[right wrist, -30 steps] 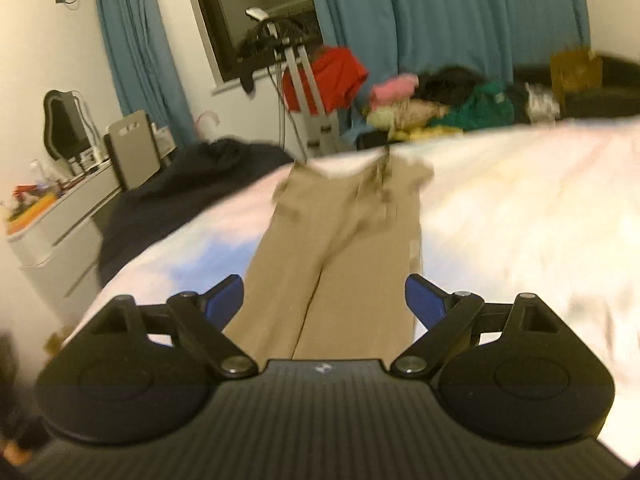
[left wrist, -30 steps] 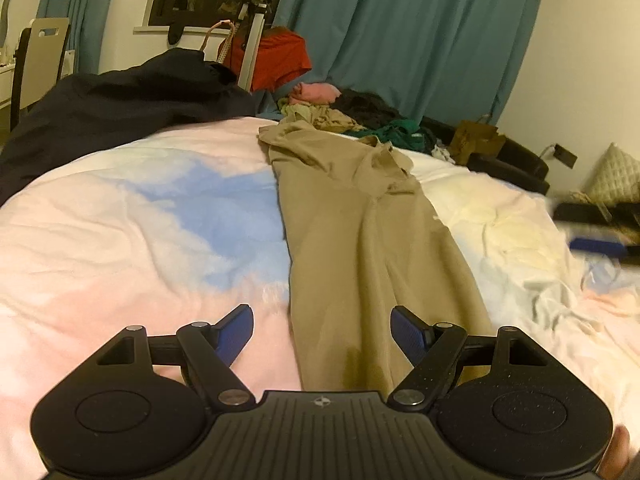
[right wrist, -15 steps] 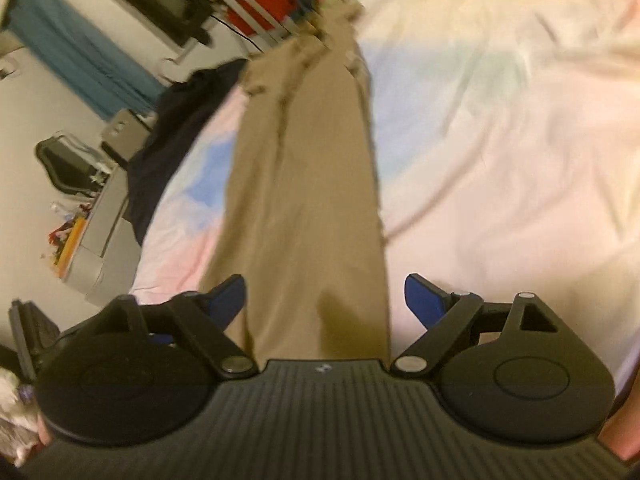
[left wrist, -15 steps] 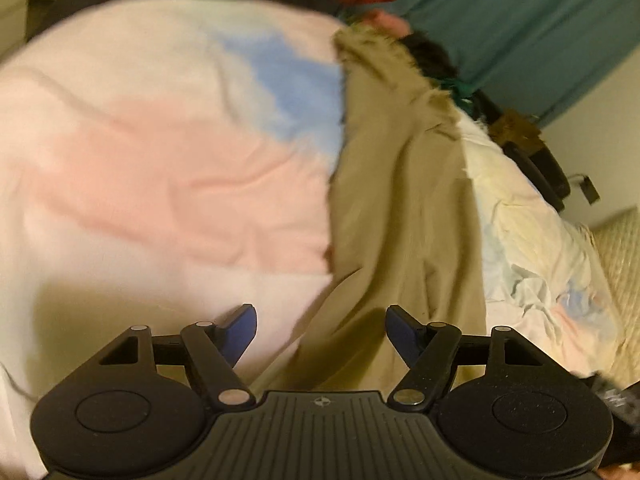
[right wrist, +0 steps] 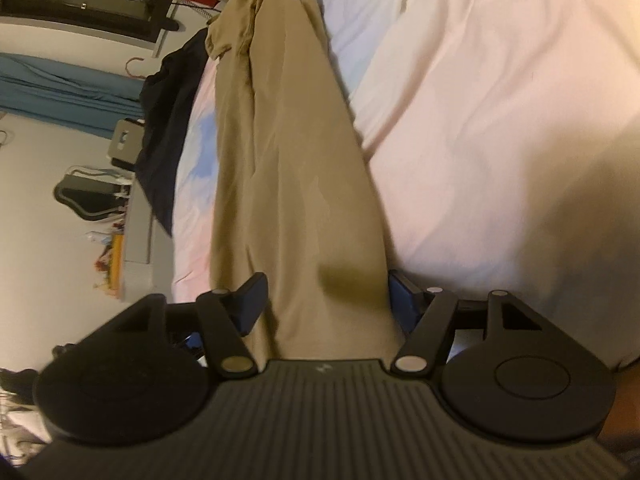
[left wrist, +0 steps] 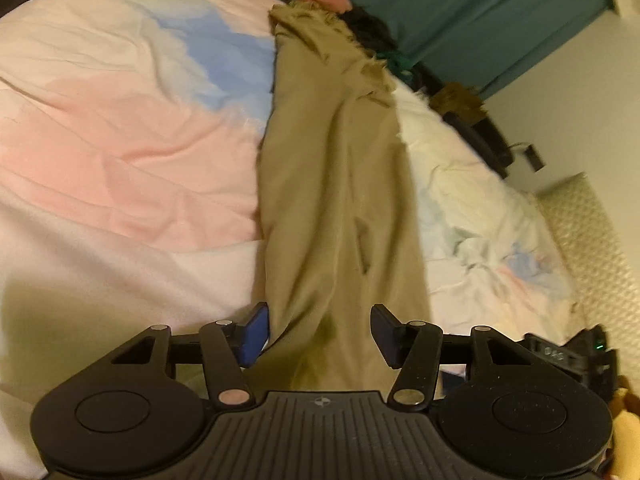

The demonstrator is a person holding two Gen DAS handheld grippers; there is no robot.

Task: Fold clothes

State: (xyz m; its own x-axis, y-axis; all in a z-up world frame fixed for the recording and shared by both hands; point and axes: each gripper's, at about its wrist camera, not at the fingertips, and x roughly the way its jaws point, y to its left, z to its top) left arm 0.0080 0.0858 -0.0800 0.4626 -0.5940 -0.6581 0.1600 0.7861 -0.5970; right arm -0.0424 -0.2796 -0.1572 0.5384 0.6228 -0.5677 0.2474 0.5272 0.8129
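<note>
A pair of khaki trousers (left wrist: 336,184) lies stretched lengthwise on the pastel bedspread (left wrist: 120,128), waistband at the far end. It also shows in the right wrist view (right wrist: 288,152). My left gripper (left wrist: 320,334) is open, its blue pads on either side of the trouser leg's near end, the cloth running between them. My right gripper (right wrist: 328,298) is open too, straddling the near end of the trousers. The leg hems are hidden under both gripper bodies.
A pile of clothes (left wrist: 360,20) and teal curtains (left wrist: 480,20) lie beyond the bed's far end. A dark garment (right wrist: 164,120) hangs over the bed's edge near a grey dresser (right wrist: 136,240). A quilted pillow (left wrist: 592,240) sits at the right.
Both grippers have tilted down and moved in low over the near end of the trousers, so the cloth now lies between their open fingers. Both views have rolled.
</note>
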